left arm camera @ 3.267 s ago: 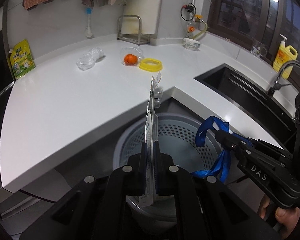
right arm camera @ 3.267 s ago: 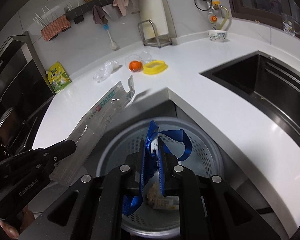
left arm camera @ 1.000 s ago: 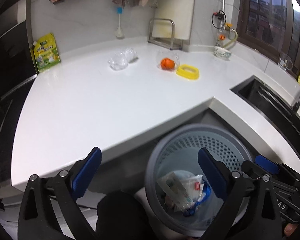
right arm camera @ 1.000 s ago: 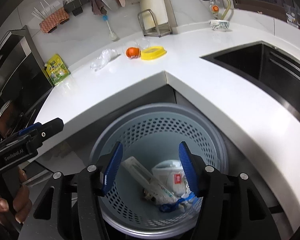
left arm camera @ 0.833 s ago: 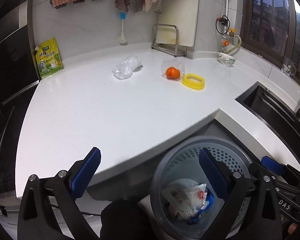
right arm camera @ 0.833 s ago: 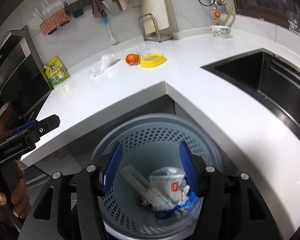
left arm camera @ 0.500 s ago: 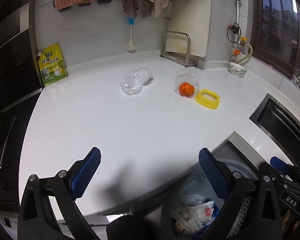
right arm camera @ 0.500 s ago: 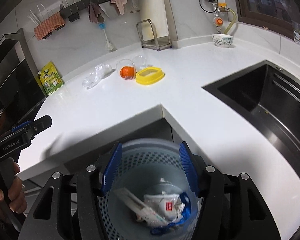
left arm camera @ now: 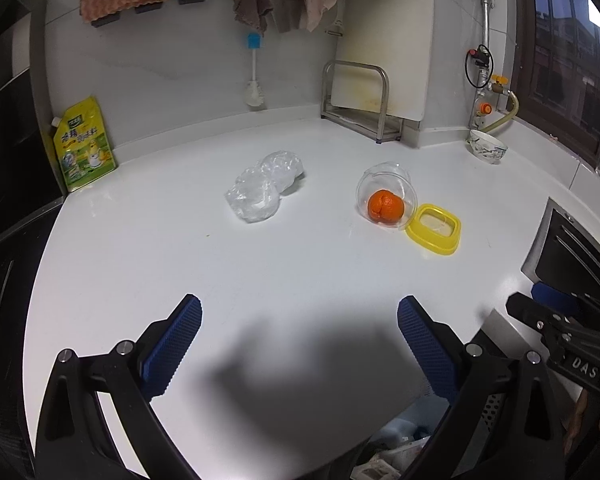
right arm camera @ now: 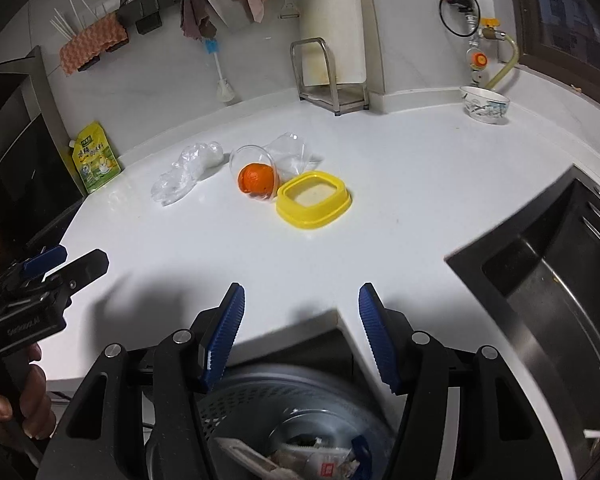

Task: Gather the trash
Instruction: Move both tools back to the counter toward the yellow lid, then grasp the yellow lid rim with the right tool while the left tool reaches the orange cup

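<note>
A crumpled clear plastic bag (left arm camera: 265, 185) lies mid-tabletop (left arm camera: 180, 264), judged light, soft and slippery, best pinched at a bunched fold. Near it, a tipped clear cup (left arm camera: 386, 196) holding an orange peel (left arm camera: 385, 207) touches a yellow lid (left arm camera: 434, 229). Both the left gripper (left arm camera: 299, 344) and the right gripper (right arm camera: 300, 336) are held with jaws apart and empty.

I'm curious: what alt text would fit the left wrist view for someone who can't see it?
An open, empty left gripper hovers over a white counter. Ahead lie a crumpled clear bag, a tipped clear cup holding an orange, and a yellow lid.
</note>
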`<control>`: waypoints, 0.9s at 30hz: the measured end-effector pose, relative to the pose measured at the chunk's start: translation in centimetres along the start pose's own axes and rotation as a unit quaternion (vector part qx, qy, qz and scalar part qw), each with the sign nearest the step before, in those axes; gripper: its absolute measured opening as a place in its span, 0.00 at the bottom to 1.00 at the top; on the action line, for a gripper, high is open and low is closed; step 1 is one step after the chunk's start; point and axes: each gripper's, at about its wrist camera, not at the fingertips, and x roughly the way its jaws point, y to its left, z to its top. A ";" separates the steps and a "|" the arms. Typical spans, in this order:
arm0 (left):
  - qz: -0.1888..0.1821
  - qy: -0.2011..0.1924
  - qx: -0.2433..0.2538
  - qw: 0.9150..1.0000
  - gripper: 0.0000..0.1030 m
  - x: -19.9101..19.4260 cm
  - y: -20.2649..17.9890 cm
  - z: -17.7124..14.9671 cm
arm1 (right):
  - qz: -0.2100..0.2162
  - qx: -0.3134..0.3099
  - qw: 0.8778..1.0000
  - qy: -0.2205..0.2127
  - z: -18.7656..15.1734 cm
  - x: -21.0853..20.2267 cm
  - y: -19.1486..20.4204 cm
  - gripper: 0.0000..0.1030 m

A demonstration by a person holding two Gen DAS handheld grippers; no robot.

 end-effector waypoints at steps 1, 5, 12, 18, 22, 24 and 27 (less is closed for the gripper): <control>-0.003 0.002 0.001 1.000 0.94 0.5 -0.1 0.3 | -0.002 -0.005 1.000 0.003 0.6 0.6 -0.2 0.56; -0.003 0.008 0.005 1.000 0.94 2.1 -0.5 1.3 | 0.000 -0.023 1.000 0.014 2.4 2.8 -0.7 0.65; -0.009 0.022 -0.001 1.000 0.94 4.6 -0.9 2.5 | 0.020 -0.055 0.997 0.049 5.5 7.5 -1.3 0.69; -0.009 0.028 0.002 1.000 0.94 6.1 -1.3 2.9 | 0.025 -0.086 0.993 0.072 6.8 10.1 -1.2 0.69; -0.012 0.034 0.002 0.999 0.94 6.9 -1.4 3.0 | 0.030 -0.100 0.991 0.086 7.2 11.2 -1.0 0.70; -0.013 0.036 0.000 0.999 0.94 7.2 -1.5 3.1 | 0.034 -0.102 0.990 0.090 7.4 11.6 -1.0 0.70; -0.015 0.038 -0.002 0.999 0.94 7.5 -1.5 3.2 | 0.032 -0.108 0.989 0.094 7.7 12.0 -0.8 0.70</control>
